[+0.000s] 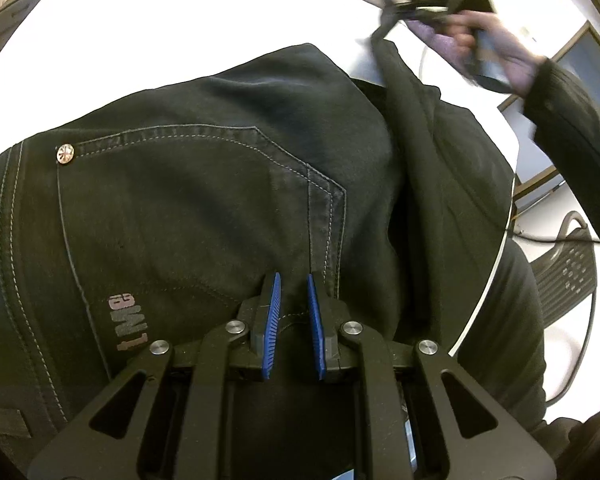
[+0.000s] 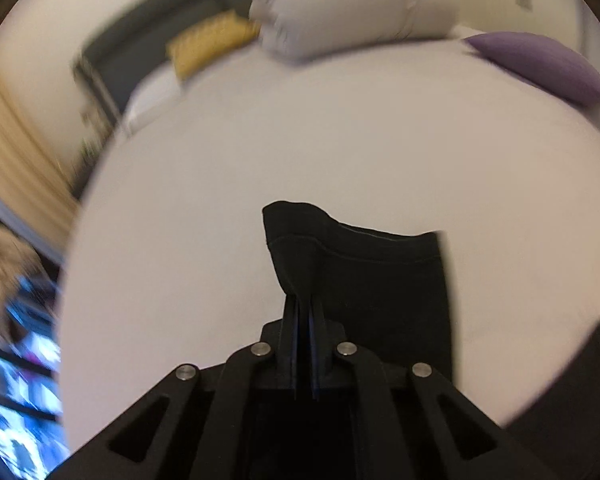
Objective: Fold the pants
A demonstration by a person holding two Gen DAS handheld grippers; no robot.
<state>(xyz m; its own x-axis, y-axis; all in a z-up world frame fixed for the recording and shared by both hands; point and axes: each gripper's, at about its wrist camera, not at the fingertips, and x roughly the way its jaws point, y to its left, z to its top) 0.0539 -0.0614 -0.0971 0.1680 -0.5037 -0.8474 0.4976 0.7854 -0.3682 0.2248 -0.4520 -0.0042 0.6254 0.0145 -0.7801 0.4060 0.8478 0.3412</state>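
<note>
Black jeans (image 1: pixel 204 200) lie on a white bed, back pocket and rivet up, filling the left wrist view. My left gripper (image 1: pixel 294 280) hovers over the pocket's lower corner, blue pads apart, holding nothing. My right gripper (image 2: pixel 305 300) is shut on the hem end of a pant leg (image 2: pixel 360 264) and holds it lifted above the sheet. In the left wrist view the right gripper (image 1: pixel 392 10) shows at the top right, blurred, pulling that leg (image 1: pixel 416 128) up from the bed.
White bed sheet (image 2: pixel 260 152) spreads ahead. A white pillow (image 2: pixel 352 4) and a purple cushion (image 2: pixel 540 64) lie at the far end, a yellow cushion (image 2: pixel 212 44) to the left. A perforated chair (image 1: pixel 568 272) stands off the bed's right edge.
</note>
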